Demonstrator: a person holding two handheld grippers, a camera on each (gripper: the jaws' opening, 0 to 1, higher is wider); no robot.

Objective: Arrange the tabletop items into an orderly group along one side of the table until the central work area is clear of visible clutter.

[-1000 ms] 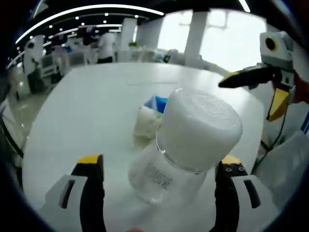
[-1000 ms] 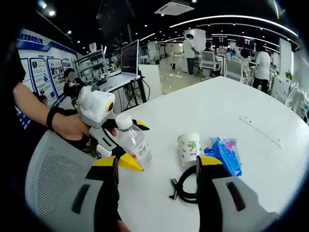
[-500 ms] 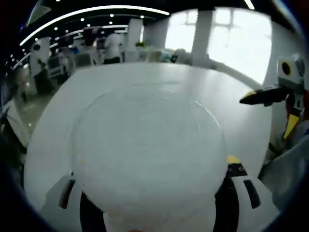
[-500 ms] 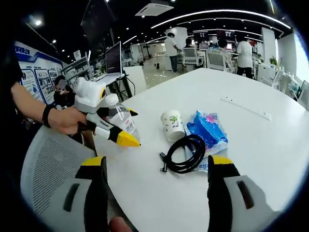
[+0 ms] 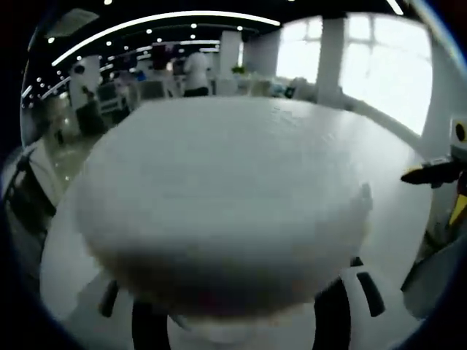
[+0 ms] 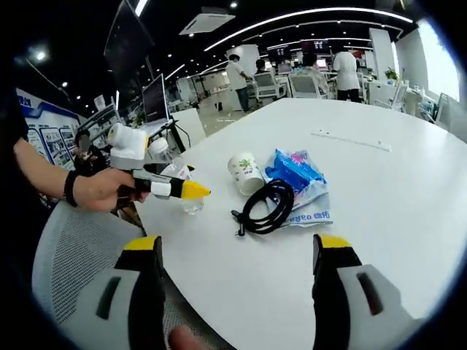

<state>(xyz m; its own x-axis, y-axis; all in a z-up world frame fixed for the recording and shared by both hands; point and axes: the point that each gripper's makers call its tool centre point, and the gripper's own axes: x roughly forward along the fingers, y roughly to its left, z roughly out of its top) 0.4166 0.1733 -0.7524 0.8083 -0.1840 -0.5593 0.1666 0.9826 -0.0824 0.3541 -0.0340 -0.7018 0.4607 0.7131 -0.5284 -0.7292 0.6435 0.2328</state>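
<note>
Right gripper view showed the left gripper (image 6: 162, 187) clamped on the water bottle (image 6: 180, 191) at nine o'clock near the table's (image 6: 394, 189) edge; a tilted release could topple it. The right gripper (image 6: 237, 251) stood wide, empty.

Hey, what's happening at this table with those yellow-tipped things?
A person is tidying a white table using hand-held tongs. The left tongs are shut on a clear plastic bottle at the table's near edge; its white cap sits right up against that camera. The right tongs are open and hold nothing. Further in lie a paper cup, a coiled black cable and a blue packet, bunched together.
</note>
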